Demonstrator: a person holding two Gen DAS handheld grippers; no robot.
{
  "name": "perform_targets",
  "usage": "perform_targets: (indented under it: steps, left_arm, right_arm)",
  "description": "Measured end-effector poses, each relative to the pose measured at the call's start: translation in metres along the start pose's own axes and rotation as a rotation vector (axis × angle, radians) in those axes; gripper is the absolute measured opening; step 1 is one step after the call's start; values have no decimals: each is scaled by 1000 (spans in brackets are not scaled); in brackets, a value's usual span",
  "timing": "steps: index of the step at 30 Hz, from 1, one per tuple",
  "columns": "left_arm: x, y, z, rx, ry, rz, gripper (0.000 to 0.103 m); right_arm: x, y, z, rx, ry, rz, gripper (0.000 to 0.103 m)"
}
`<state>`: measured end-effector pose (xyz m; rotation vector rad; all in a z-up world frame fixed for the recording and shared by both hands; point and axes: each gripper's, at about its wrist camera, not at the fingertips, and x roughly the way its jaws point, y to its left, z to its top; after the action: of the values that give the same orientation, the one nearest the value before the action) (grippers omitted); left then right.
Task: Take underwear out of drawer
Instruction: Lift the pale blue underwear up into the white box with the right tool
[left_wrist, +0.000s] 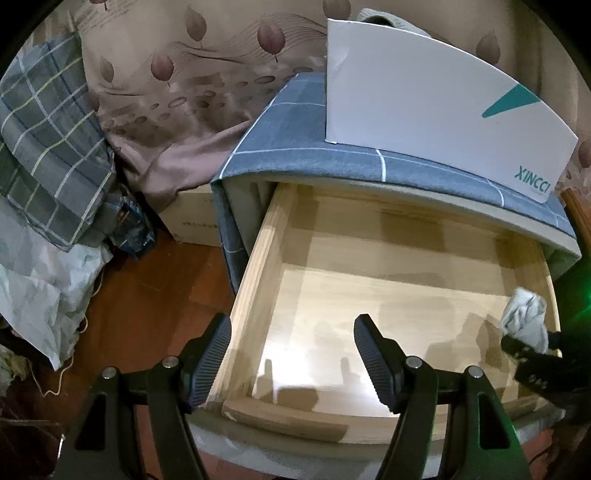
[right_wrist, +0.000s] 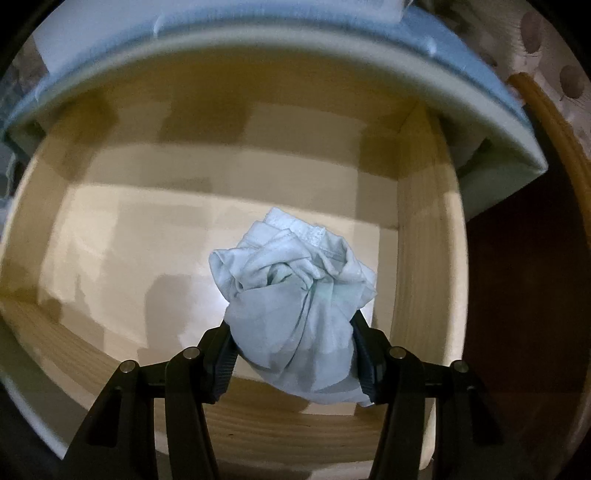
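The pale wooden drawer (left_wrist: 255, 280) stands pulled out of a cabinet draped in grey checked cloth (left_wrist: 314, 155). A crumpled bundle of light grey-white underwear (right_wrist: 291, 295) is pinched between the pads of my right gripper (right_wrist: 291, 354), which is shut on it above the drawer floor (right_wrist: 129, 236). From the left wrist view the same underwear (left_wrist: 526, 317) shows at the drawer's right side, with the right gripper (left_wrist: 535, 360) below it. My left gripper (left_wrist: 291, 354) hangs open over the drawer's front left corner, nothing between its fingers.
A white XINCCI box (left_wrist: 436, 110) sits on top of the cabinet. Left of the cabinet are a cardboard box (left_wrist: 192, 218), a leaf-patterned sheet (left_wrist: 177, 92), a checked pillow (left_wrist: 51, 147) and bags on the reddish wooden floor (left_wrist: 147, 295).
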<state>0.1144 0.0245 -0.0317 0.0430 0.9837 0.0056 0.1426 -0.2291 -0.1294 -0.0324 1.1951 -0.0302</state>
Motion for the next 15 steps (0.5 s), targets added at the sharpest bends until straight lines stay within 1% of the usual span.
perform_targets:
  steps: [4, 12, 13, 15]
  left_arm:
    - [1, 3, 0, -17, 6, -7, 71]
    - [0, 8, 0, -41, 0, -17, 71]
    - [0, 8, 0, -41, 0, -18, 71]
    - [0, 9, 0, -41, -1, -19, 71]
  right_arm:
    - [-32, -3, 4, 7, -89, 36, 51]
    - [-87, 1, -5, -24, -170, 82, 51]
    - [-88, -6, 0, -27, -178, 83, 51]
    - [-101, -5, 7, -27, -201, 91, 51]
